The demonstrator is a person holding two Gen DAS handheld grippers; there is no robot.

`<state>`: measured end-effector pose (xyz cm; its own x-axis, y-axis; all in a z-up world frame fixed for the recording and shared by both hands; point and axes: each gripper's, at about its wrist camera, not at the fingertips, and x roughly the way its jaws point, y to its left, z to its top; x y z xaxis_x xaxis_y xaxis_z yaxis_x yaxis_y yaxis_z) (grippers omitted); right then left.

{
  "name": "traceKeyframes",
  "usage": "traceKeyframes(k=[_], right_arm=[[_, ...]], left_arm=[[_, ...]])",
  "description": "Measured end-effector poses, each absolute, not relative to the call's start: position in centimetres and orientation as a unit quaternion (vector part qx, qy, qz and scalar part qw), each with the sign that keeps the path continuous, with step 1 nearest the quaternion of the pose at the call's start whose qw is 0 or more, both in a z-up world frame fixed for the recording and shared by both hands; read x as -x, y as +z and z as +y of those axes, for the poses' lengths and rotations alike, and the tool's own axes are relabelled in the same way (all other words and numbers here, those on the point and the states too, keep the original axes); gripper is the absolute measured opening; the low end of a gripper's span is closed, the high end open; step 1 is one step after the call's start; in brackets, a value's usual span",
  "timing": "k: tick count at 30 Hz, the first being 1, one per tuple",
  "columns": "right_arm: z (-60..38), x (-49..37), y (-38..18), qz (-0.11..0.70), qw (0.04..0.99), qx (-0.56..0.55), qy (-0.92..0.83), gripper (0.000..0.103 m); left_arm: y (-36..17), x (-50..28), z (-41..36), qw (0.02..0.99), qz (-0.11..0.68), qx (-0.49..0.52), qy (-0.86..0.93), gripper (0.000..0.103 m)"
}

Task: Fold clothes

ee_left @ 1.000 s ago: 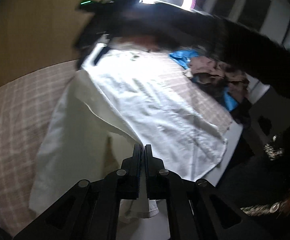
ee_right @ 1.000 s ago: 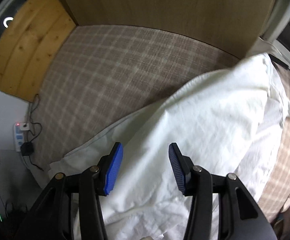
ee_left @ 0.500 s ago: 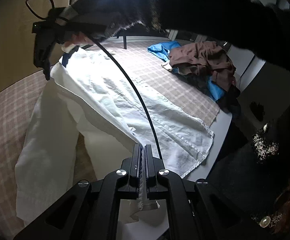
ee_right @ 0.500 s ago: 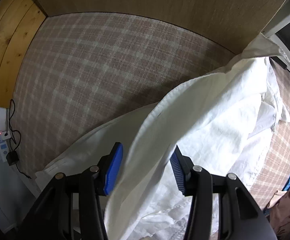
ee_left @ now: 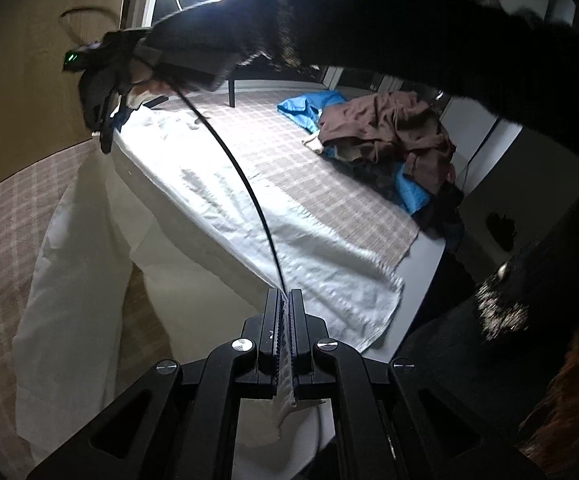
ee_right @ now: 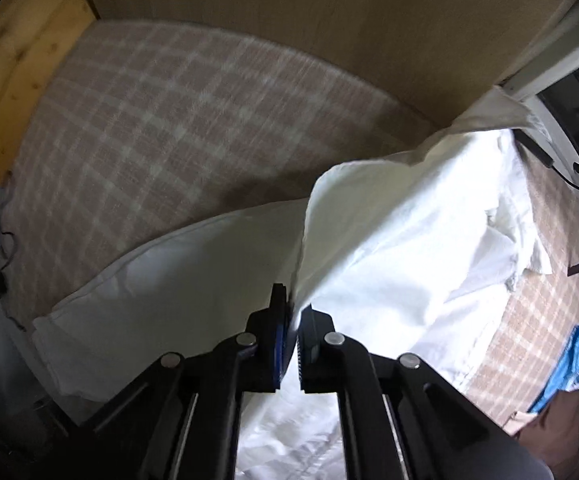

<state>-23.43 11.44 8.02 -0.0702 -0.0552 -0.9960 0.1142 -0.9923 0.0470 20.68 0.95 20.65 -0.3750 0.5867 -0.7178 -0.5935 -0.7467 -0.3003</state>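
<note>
Left wrist view: the left gripper is clenched on the hem of a crinkled white shirt spread over a plaid bedcover; brown clothes heaped at two o'clock.

Right wrist view: the right gripper pinches the shirt's lifted fold. No writing readable.

The left wrist view looks forward along its fingers, from the near edge of the bed down the white garment toward the far windows. The right wrist view sits close above the same garment, facing along its own fingers toward the wooden wall. Both views share the white garment and the plaid bed cover.
</note>
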Motion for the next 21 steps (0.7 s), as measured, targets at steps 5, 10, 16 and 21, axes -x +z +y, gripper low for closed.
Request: traceKeyframes(k=[5, 10, 16, 21], right_arm=[[16.0, 21.0, 11.2, 0.036, 0.076, -0.643, -0.761, 0.003], [21.1, 18.4, 12.0, 0.040, 0.075, -0.626, -0.775, 0.002], [26.9, 13.7, 9.4, 0.019, 0.070, -0.626, -0.776, 0.002], [29.8, 7.0, 9.3, -0.068, 0.101, -0.593, -0.796, 0.017]], left_arm=[[22.1, -21.7, 6.7, 0.383, 0.025, 0.425, 0.820, 0.003], [21.7, -22.4, 14.6, 0.423, 0.049, 0.430, 0.796, 0.003], [18.8, -21.8, 22.6, 0.430, 0.033, 0.473, 0.768, 0.003], [19.1, -22.9, 20.4, 0.364, -0.006, 0.501, 0.785, 0.005]])
